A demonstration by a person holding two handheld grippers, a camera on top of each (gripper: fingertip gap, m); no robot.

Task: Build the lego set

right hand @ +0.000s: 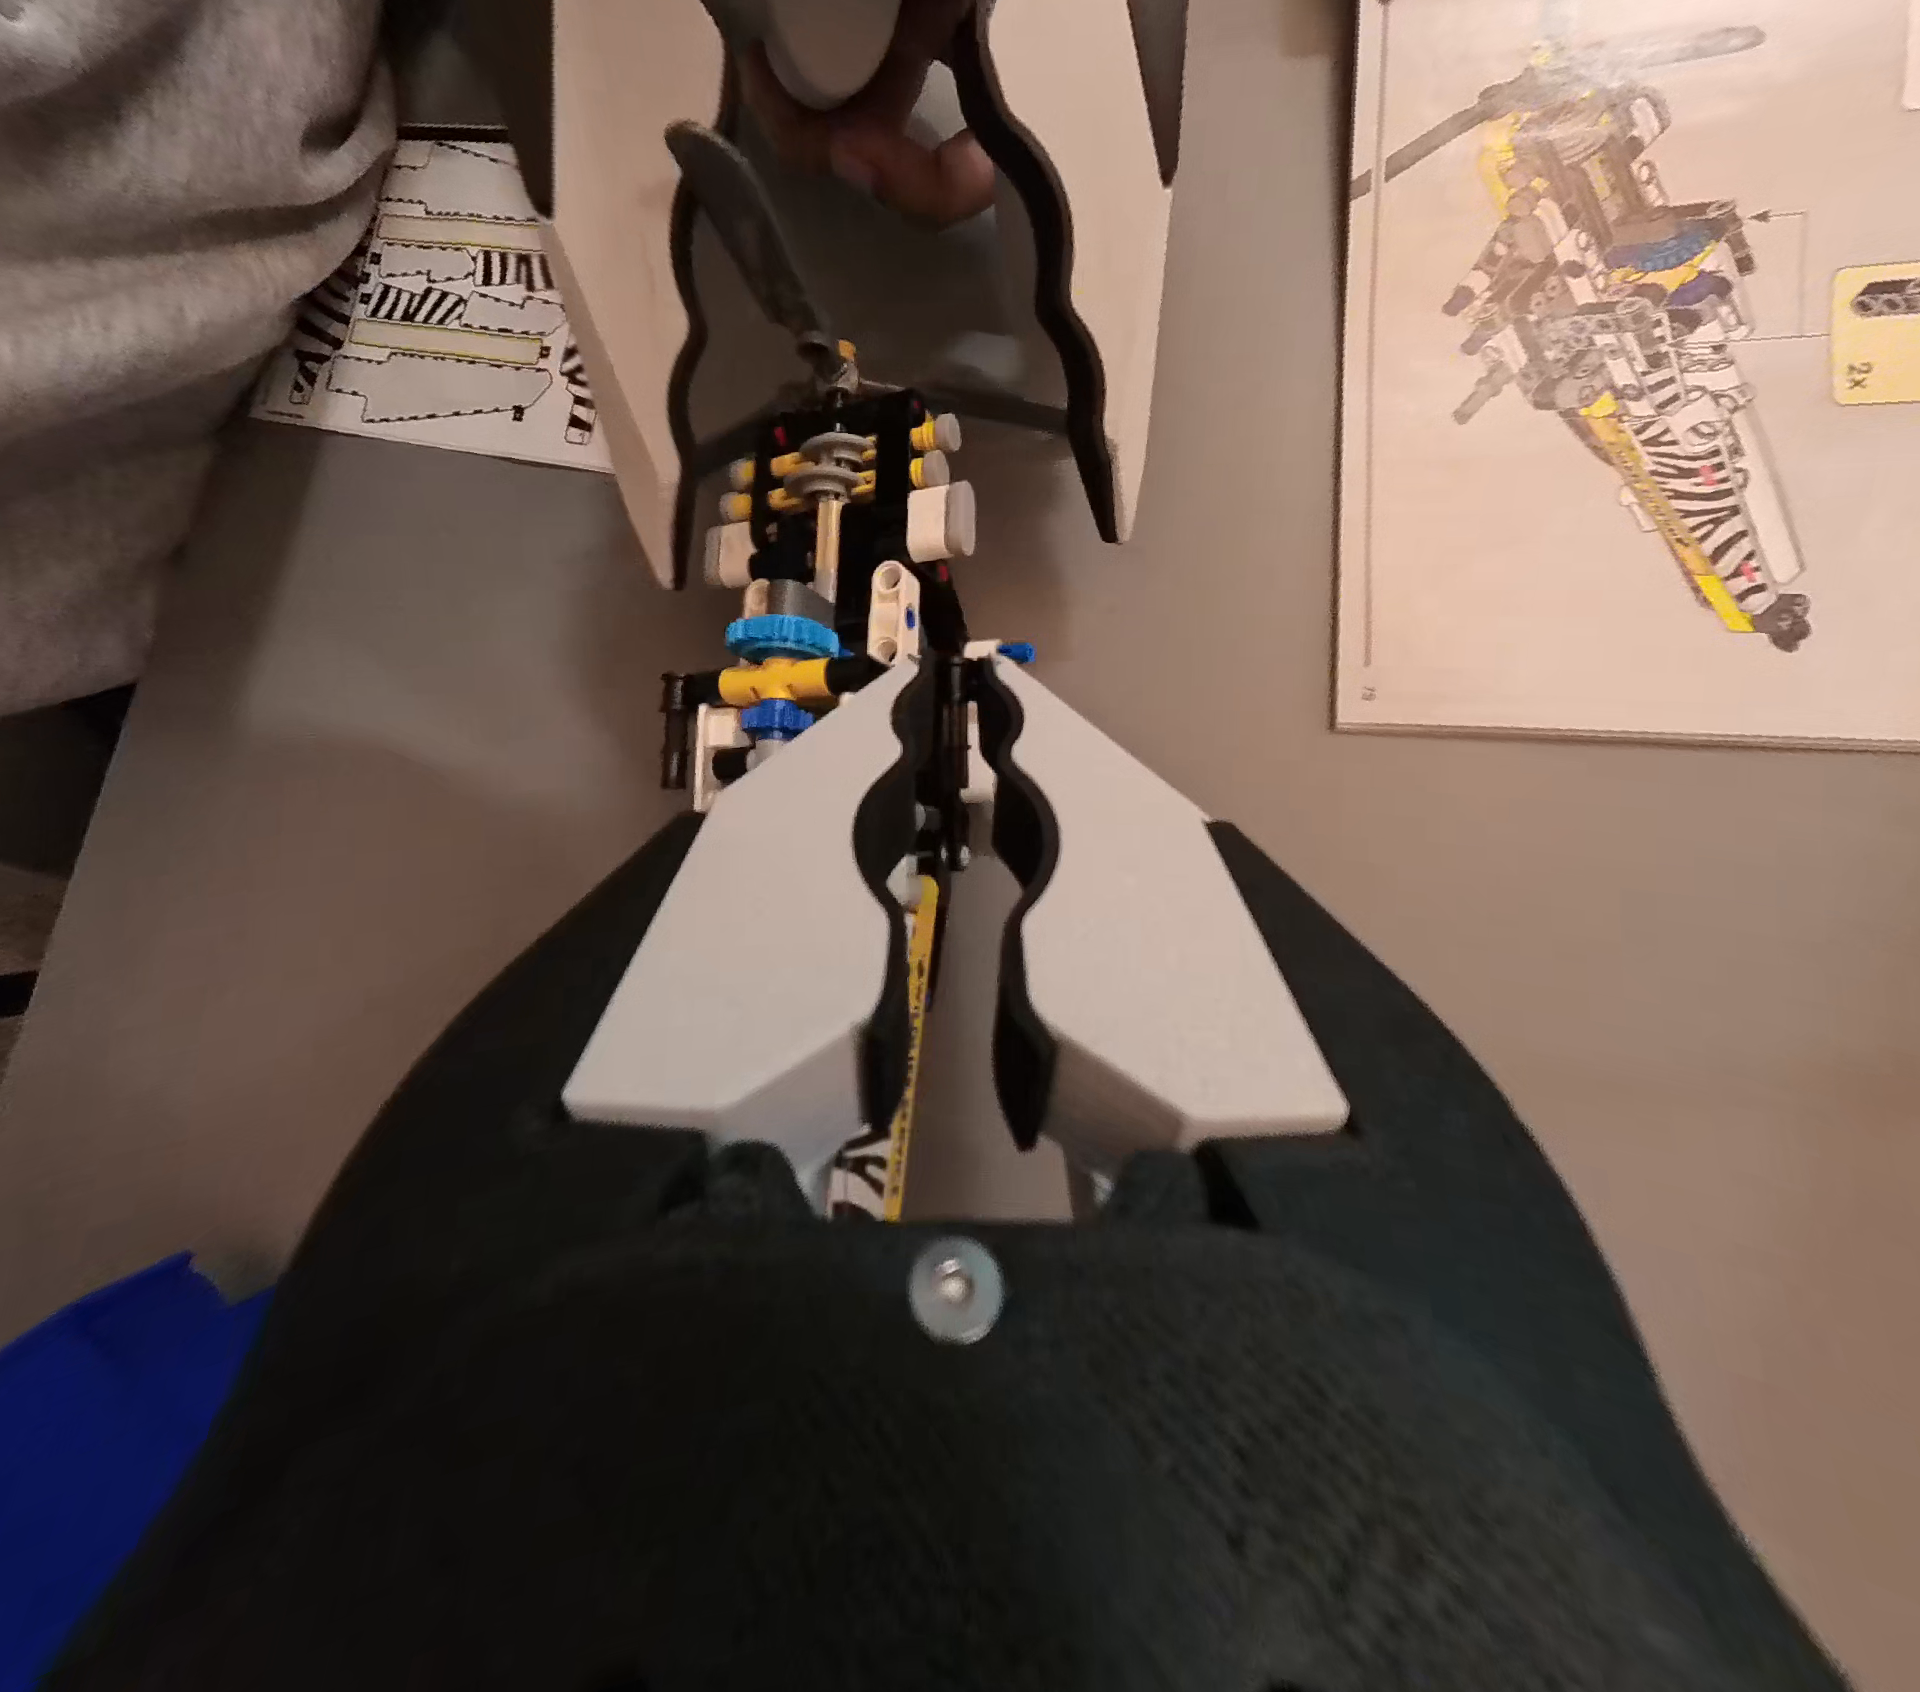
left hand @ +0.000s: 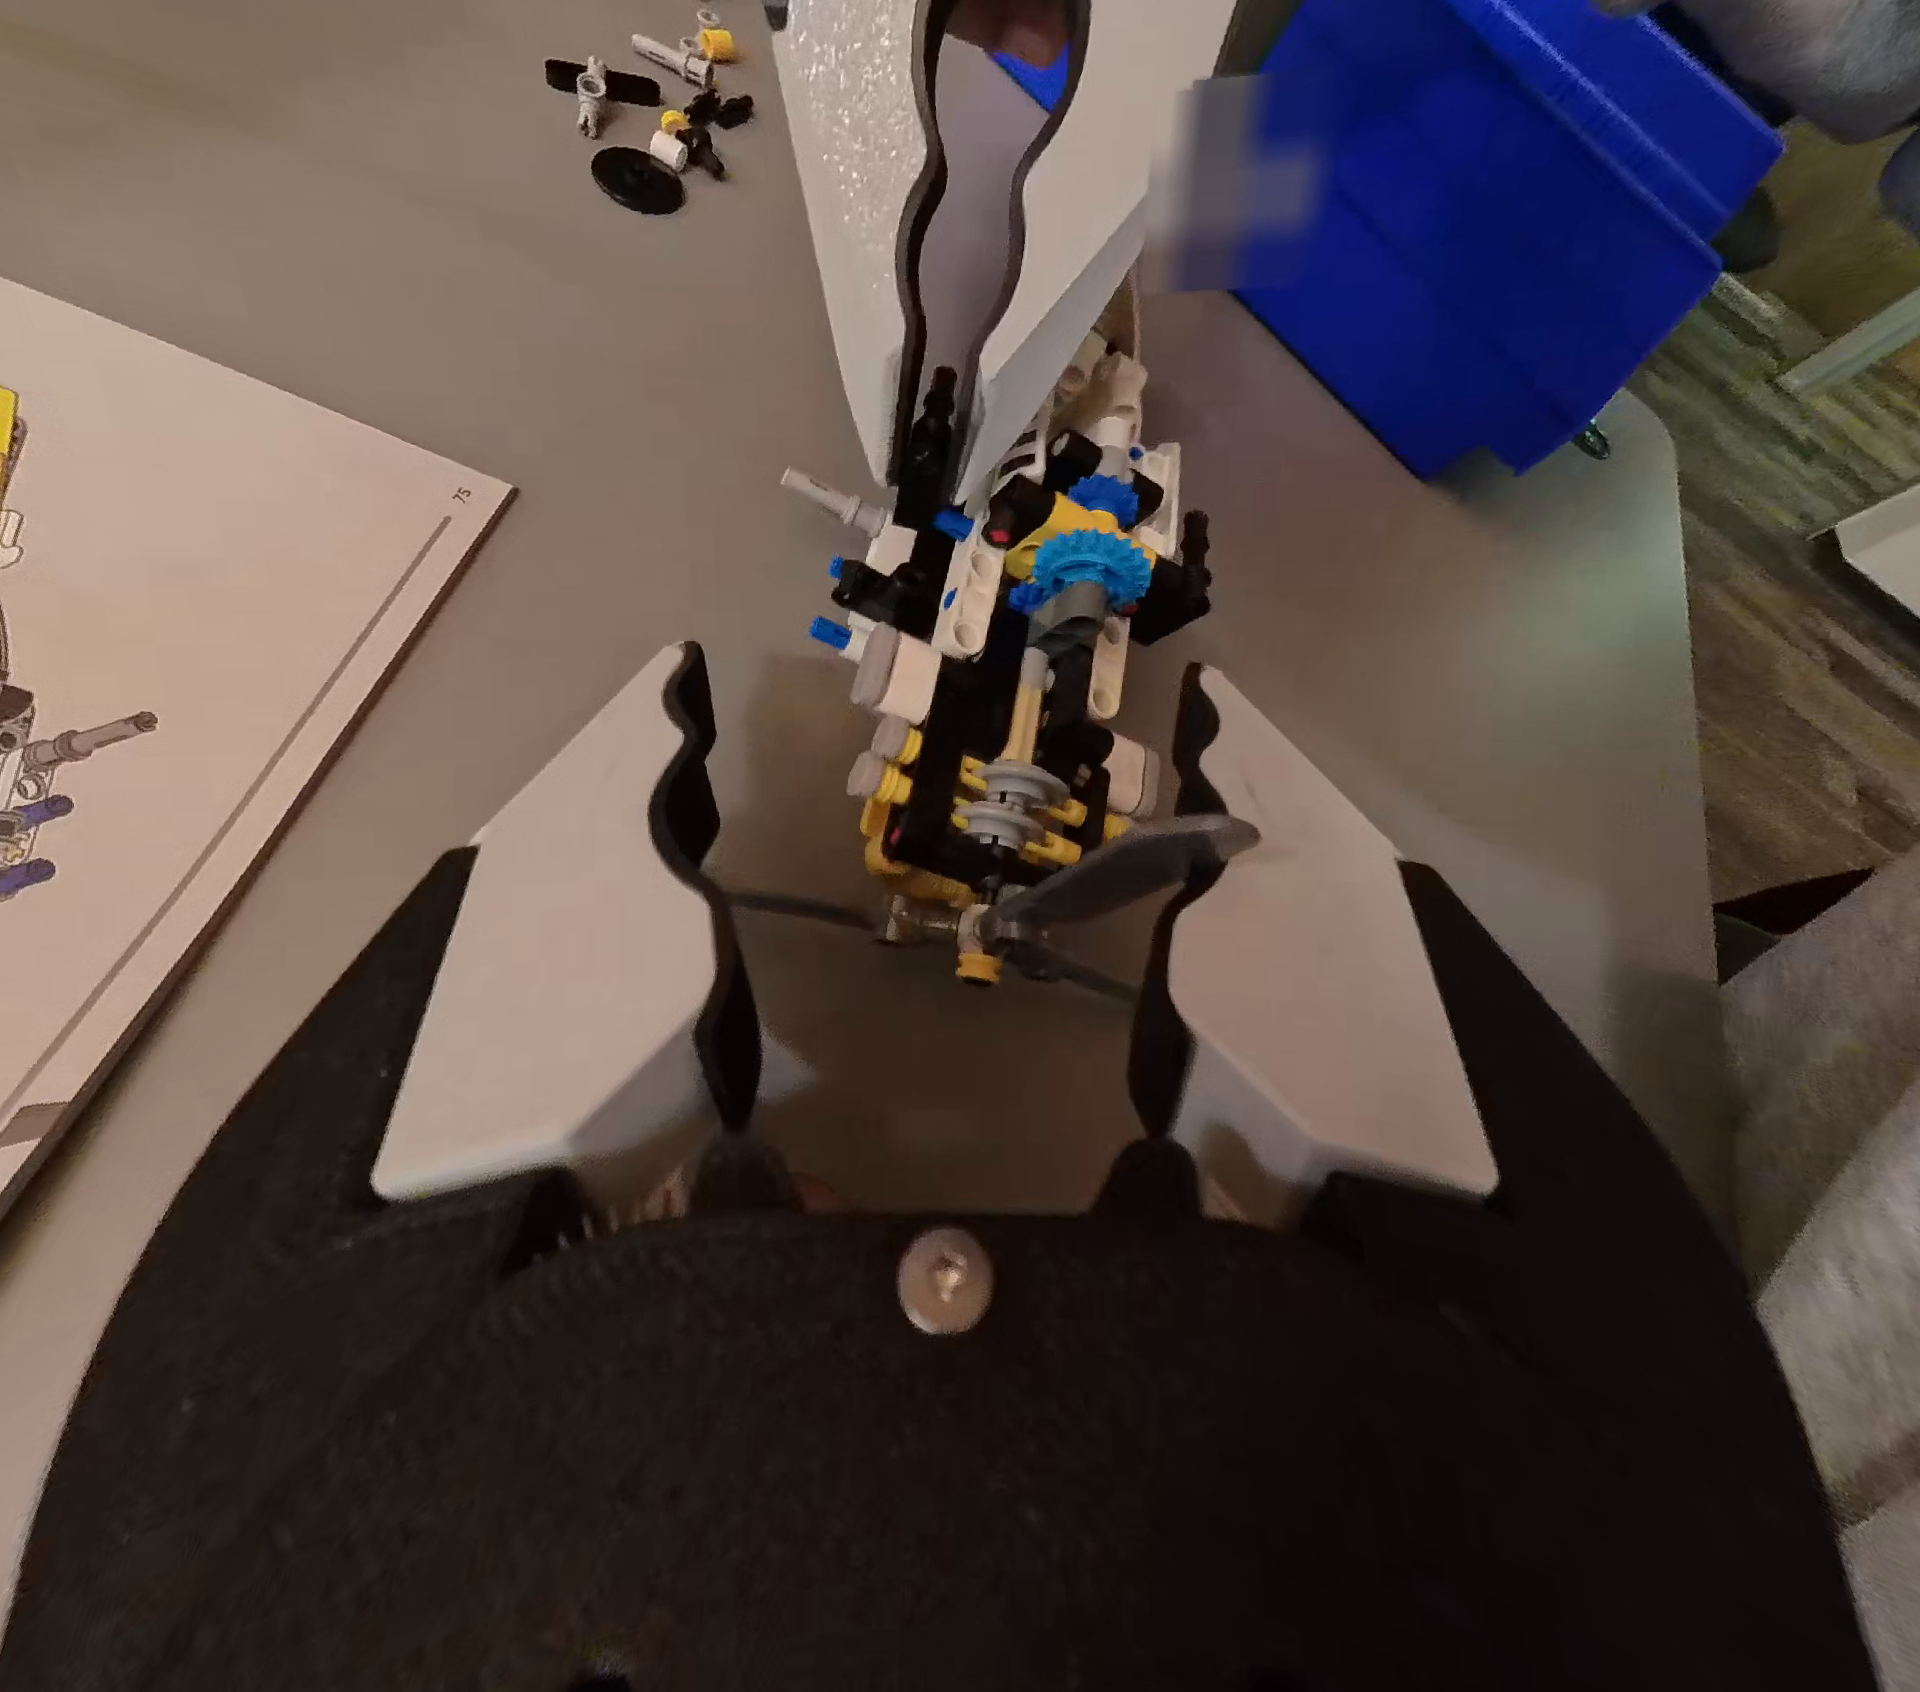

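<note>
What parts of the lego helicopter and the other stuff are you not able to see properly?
- Helicopter model tail: right wrist view, hidden under the right hand-held gripper.
- Propeller: left wrist view, blurred; one blade passes behind a left hand-held gripper finger.
- Loose pieces: left wrist view, too small to identify.
- Instruction booklet: left wrist view, cut off by the left edge.
- Blue bin: contents hidden by its wall.

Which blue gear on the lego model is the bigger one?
The light blue gear is bigger; the darker blue gear just behind it, farther from the propeller, is smaller.

Grey table point(left hand: 623, 354); patterned floor point(left hand: 1787, 707) beyond; dim warm light.
</note>
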